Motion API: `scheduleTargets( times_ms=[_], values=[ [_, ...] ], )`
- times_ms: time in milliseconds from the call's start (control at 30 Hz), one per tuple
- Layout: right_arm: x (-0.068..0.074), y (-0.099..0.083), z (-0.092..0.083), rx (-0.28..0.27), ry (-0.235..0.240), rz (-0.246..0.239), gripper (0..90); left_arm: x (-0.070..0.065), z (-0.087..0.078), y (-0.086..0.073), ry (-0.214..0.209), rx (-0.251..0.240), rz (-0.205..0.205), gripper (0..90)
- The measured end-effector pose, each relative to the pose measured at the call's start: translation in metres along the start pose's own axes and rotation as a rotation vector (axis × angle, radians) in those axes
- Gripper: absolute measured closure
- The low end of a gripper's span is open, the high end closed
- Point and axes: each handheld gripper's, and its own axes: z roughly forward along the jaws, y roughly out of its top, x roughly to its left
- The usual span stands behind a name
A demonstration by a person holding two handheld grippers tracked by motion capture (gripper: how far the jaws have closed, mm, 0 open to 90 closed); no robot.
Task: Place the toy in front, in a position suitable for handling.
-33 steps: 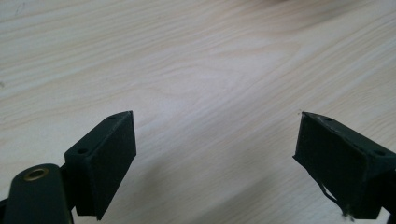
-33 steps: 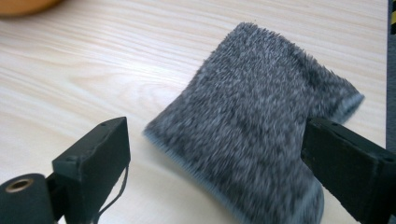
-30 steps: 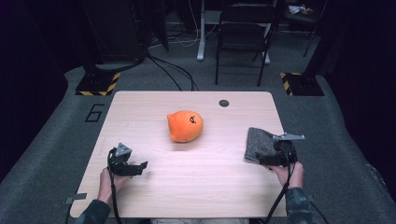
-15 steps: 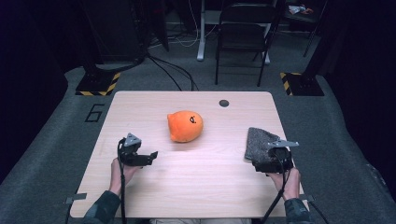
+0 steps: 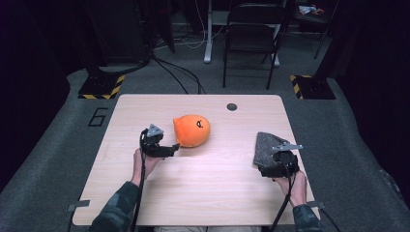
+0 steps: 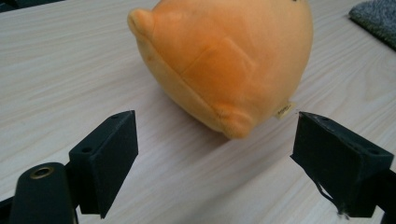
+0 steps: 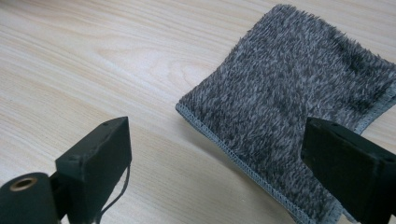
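Since a moment ago, the left tongs (image 5: 170,149) have advanced to just beside the orange plush toy (image 5: 192,129) mid-desk (image 5: 212,193), jaws wide apart. Right tongs (image 5: 265,166), also spread, hover at the grey cloth (image 5: 267,145), seemingly not touching it.

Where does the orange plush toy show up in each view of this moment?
High view: orange plush toy at table centre, just right of the left gripper.
Left gripper view: fills the upper middle, ahead of the open jaws.
Right gripper view: not in it.
Shared landmark: the grey cloth, at the left gripper view's top right corner.
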Motion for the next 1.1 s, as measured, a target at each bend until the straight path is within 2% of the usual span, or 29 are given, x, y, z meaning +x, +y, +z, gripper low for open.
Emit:
scheduleTargets(
  times_ms=[300,500,767,867,967,1100],
  values=[
    [0.001,0.001,0.0,-0.001,-0.006,-0.017,8.2,-0.006,0.014,0.015,-0.005,-0.026,0.015,15.4],
    [0.001,0.001,0.0,0.004,-0.004,-0.012,8.6,-0.005,0.025,0.019,0.003,-0.011,0.033,17.1],
    [0.001,0.001,-0.001,0.001,-0.004,-0.018,9.1,-0.003,0.039,0.02,-0.011,-0.006,0.007,21.4],
    [0.0,0.0,0.001,0.001,-0.004,-0.028,9.4,-0.003,0.041,0.02,-0.025,-0.003,-0.001,25.7],
    [0.0,0.0,0.001,0.006,-0.003,-0.028,9.6,-0.005,0.041,0.019,-0.024,-0.004,0.015,31.0],
    [0.001,0.0,0.001,0.006,-0.006,-0.023,9.9,-0.007,0.042,0.016,-0.024,-0.016,0.032,46.9]
  ],
)
